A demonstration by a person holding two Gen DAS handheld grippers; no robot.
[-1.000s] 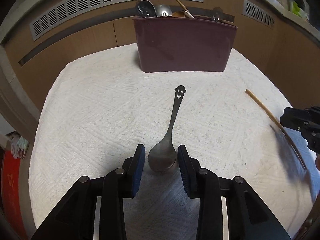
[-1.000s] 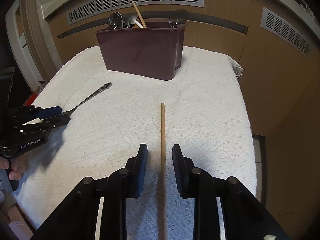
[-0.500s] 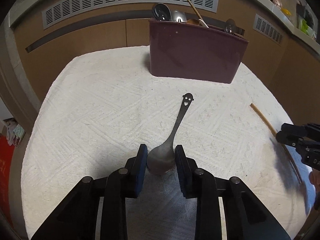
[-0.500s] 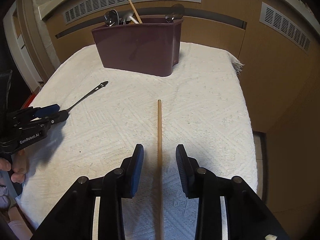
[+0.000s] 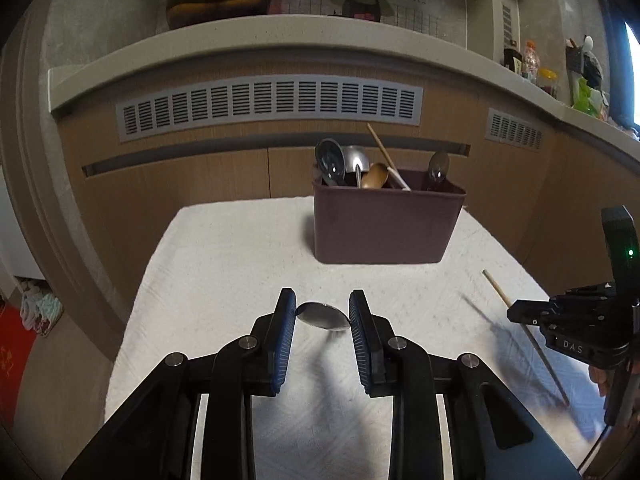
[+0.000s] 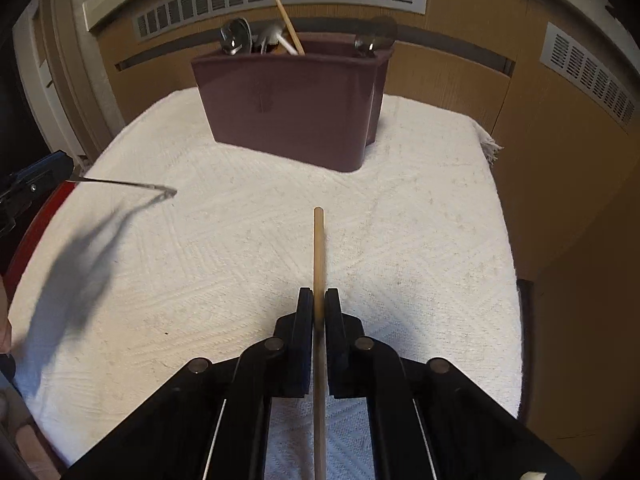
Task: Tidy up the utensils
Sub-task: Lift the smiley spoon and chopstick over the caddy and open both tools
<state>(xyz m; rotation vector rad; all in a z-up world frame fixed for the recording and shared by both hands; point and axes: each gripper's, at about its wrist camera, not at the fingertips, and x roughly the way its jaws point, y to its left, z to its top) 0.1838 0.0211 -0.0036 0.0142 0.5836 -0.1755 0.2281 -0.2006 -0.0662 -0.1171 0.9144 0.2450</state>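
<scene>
My left gripper [image 5: 322,307] is shut on the bowl of a metal spoon [image 5: 321,316] and holds it above the white cloth; in the right wrist view its handle [image 6: 128,185] sticks out level from the left. My right gripper [image 6: 319,300] is shut on a wooden chopstick [image 6: 319,256], which points toward the maroon utensil holder [image 6: 292,108]. The holder [image 5: 384,224] stands at the back of the cloth with several spoons and a chopstick in it. The right gripper [image 5: 520,314] and its chopstick also show at the right in the left wrist view.
The white textured cloth [image 6: 420,240] covers a small table. Wooden cabinets with vent grilles [image 5: 268,106] stand close behind. A counter [image 5: 280,40] above holds a pot and jars. The table's right edge [image 6: 516,280] drops off.
My left gripper has lifted the spoon off the cloth and tilted up to level. My right gripper has closed on the chopstick.
</scene>
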